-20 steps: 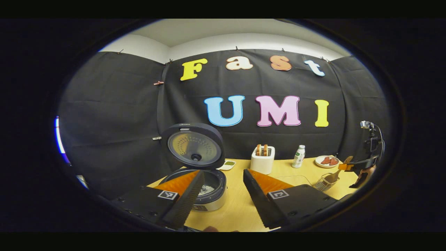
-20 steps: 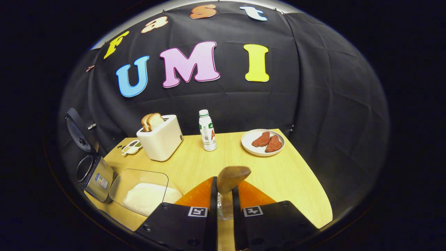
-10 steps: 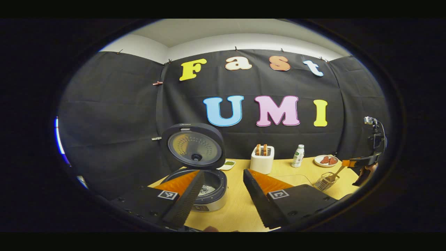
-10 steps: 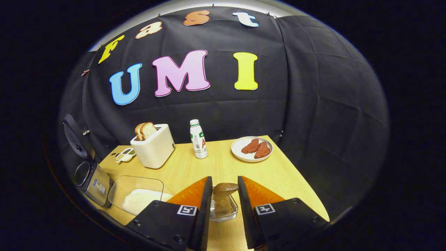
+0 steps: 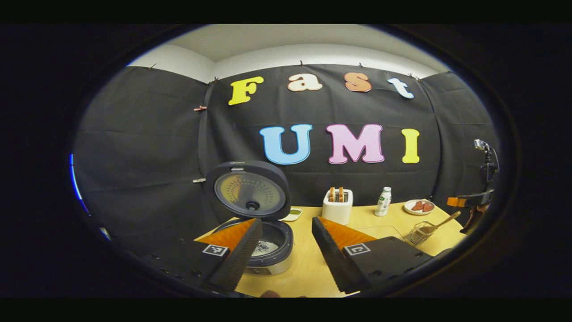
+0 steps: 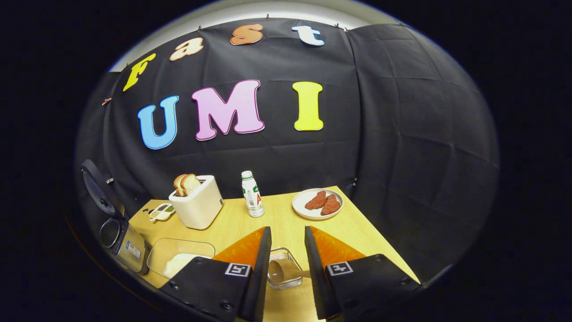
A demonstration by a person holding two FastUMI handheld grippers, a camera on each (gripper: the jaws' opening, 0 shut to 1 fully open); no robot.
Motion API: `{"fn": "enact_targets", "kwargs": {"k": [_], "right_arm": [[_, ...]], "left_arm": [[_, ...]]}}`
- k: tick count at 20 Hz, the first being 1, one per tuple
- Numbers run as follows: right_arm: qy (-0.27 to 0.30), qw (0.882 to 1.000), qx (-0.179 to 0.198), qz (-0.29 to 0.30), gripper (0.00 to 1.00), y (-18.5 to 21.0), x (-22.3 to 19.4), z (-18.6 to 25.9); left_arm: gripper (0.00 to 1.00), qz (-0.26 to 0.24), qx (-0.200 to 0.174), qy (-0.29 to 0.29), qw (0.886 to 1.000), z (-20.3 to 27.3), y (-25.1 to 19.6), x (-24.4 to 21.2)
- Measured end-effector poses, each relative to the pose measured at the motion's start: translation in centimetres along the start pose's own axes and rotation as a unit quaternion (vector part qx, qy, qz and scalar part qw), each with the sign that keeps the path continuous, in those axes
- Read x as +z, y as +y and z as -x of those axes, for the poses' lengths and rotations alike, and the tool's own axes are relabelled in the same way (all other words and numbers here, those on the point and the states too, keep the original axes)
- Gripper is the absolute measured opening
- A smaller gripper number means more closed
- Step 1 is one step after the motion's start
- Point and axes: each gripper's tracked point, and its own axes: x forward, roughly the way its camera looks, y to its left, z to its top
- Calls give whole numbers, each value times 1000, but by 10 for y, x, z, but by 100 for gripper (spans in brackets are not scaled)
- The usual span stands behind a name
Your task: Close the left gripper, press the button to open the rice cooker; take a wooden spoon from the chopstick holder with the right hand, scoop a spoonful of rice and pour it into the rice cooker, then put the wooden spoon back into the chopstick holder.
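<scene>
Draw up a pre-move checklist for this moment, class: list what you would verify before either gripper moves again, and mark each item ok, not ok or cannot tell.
1. Spoon back in the holder: ok, its bowl sits in the basket and the handle leans out.
2. Right gripper free of the spoon: ok, jaws apart, fingers above the holder.
3. Cooker lid open: ok, it stands upright.
4. Rice in the cooker: ok, white grains show in the pot.
5. Left gripper open: ok, fingers spread near the cooker.
6. Holder steady with the leaning spoon: cannot tell.
</scene>
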Motion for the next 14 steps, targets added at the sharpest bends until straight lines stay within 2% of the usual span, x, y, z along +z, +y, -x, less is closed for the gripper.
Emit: {"fn": "enact_targets", "kwargs": {"k": [1,2,3,4,5,6,7,8,14], "right_arm": [[1,1000,4,1,47,4,-1,2],[1,1000,6,3,43,8,0,3],[1,1000,8,6,43,12,0,4],[2,1000,11,8,47,17,0,5],[2,1000,15,10,43,23,0,6],[1,1000,19,13,47,28,0,8],[-1,1000,23,15,43,33,1,10],[-5,999,28,18,47,39,3,11],[-21,998,55,18,48,72,15,21]], "left_arm": [[79,0,0,-3,1000,-4,3,3],[79,0,1,-7,1000,-8,6,5],[79,-2,2,-10,1000,-12,10,9],[79,-6,2,-16,1000,-17,13,13],[79,-9,2,-23,1000,-22,17,19],[79,-9,-2,-28,1000,-27,19,23],[79,-6,-9,-32,999,-33,19,28],[79,-3,-13,-33,999,-40,22,30],[79,13,-8,-43,999,-76,50,50]]}}
